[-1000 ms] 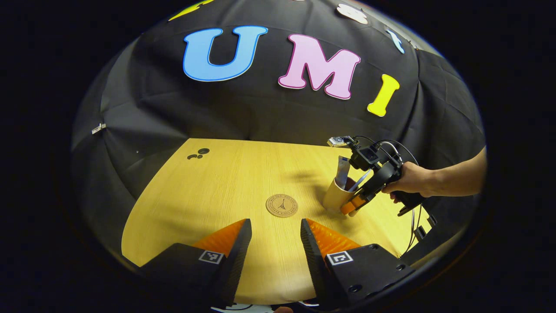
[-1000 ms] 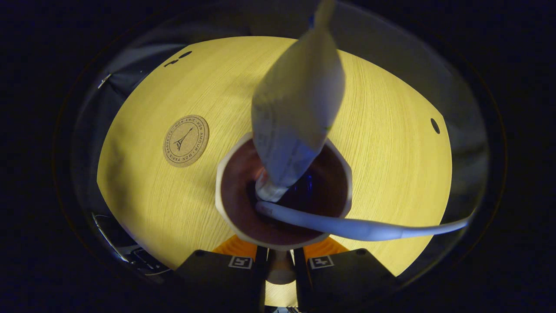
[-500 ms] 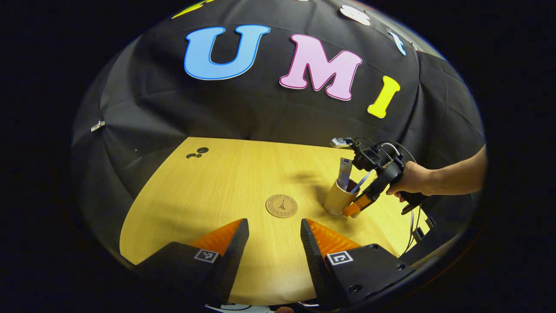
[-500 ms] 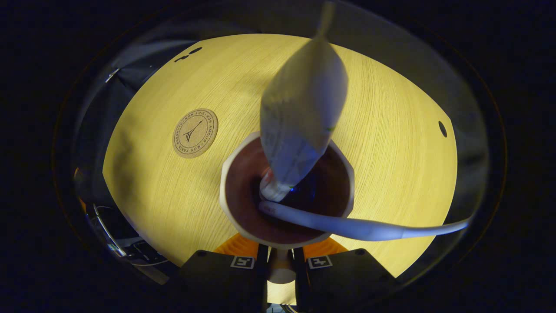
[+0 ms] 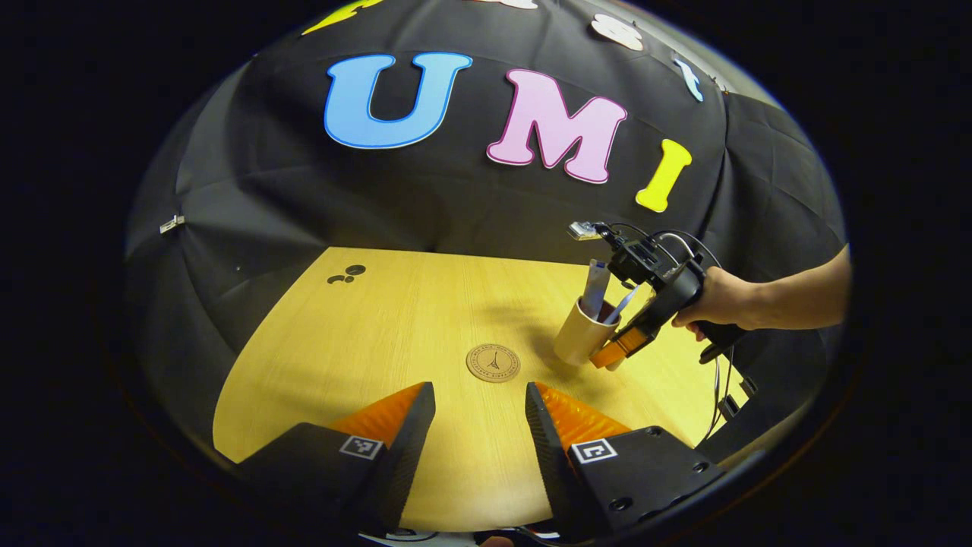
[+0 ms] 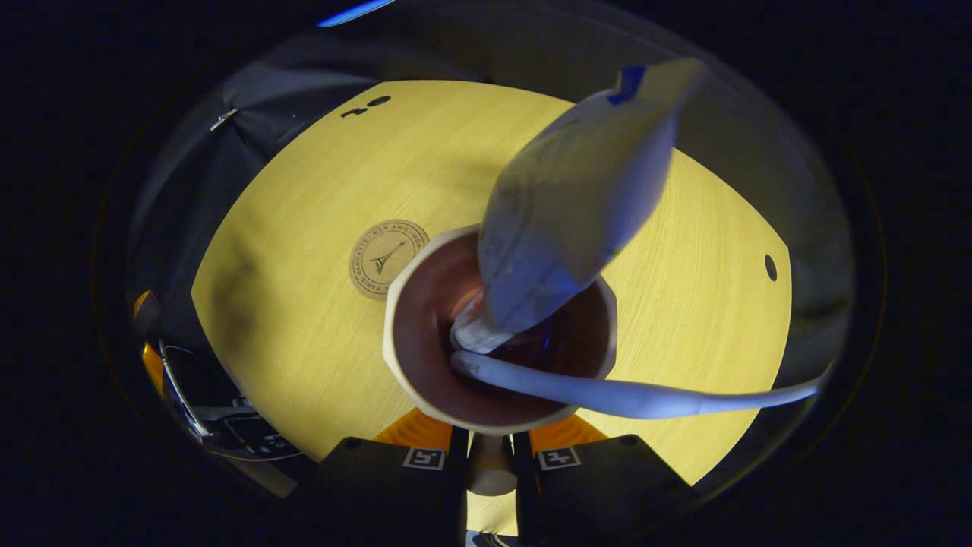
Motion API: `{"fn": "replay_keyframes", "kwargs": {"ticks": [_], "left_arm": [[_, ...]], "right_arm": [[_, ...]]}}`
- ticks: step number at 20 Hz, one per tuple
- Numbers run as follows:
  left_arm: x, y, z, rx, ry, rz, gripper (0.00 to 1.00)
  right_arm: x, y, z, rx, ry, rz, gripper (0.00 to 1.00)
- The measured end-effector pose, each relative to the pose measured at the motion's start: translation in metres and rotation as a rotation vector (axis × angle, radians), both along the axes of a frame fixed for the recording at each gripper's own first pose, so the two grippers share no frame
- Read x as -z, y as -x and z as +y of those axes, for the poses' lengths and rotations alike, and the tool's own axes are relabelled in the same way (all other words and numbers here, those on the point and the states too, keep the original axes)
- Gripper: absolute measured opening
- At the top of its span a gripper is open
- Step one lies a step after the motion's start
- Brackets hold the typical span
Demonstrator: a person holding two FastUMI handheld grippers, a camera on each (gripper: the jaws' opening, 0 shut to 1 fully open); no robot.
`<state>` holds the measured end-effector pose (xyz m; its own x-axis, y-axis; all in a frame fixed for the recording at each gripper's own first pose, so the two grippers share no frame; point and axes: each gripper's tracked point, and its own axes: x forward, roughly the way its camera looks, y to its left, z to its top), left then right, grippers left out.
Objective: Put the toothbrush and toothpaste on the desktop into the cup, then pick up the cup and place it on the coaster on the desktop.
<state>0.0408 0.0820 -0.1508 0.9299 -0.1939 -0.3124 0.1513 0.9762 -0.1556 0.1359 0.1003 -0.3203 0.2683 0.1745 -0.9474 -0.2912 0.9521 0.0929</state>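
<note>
Your right hand-held gripper is pinching the cup by its near wall, both fingers pressed against the rim side, and in the left gripper view the cup looks tilted and just clear of the tabletop — though whether its base has fully left the wood is hard to say. The toothpaste stands in the cup, leaning up and away, and the toothbrush lies across the mouth with its handle sticking out to the right. So the loading part looks finished, and you are in the carry to the coaster. In the right gripper view the coaster sits just beside the cup's far-left rim, partly hidden by it. Your left hand-held gripper is spread wide and holds nothing, hovering near the front edge with the coaster ahead of it. My judgement for the next move: bring the cup a little further toward the coaster, level it out so the tube and brush don't tip over the rim, then lower it centred on the cork — and let go only once the base sits flat.
</note>
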Motion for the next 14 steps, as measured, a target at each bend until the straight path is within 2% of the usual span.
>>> {"fn": "replay_keyframes", "kwargs": {"ticks": [4,5,6,11,12,13,14], "left_arm": [[-0.001,0.01,0.022,-0.032,0.008,-0.009,0.75],[-0.001,0.013,0.027,-0.041,0.01,-0.008,0.75],[-0.001,0.014,0.033,-0.048,0.011,-0.009,0.75],[0.0,0.022,0.059,-0.09,0.021,-0.013,0.75],[0.0,0.023,0.063,-0.096,0.024,-0.013,0.75],[0.002,0.024,0.067,-0.102,0.027,-0.009,0.75],[0.002,0.025,0.071,-0.109,0.029,-0.005,0.75]], "right_arm": [[-0.008,-0.014,0.035,-0.057,-0.003,-0.011,0.29],[-0.01,-0.017,0.045,-0.07,-0.005,-0.013,0.24],[-0.01,-0.021,0.054,-0.08,-0.007,-0.013,0.29],[-0.007,-0.034,0.095,-0.13,-0.014,-0.002,0.29],[-0.006,-0.036,0.101,-0.138,-0.016,0.001,0.24],[-0.005,-0.04,0.107,-0.145,-0.018,0.002,0.29],[-0.003,-0.042,0.111,-0.148,-0.019,0.007,0.29]]}}
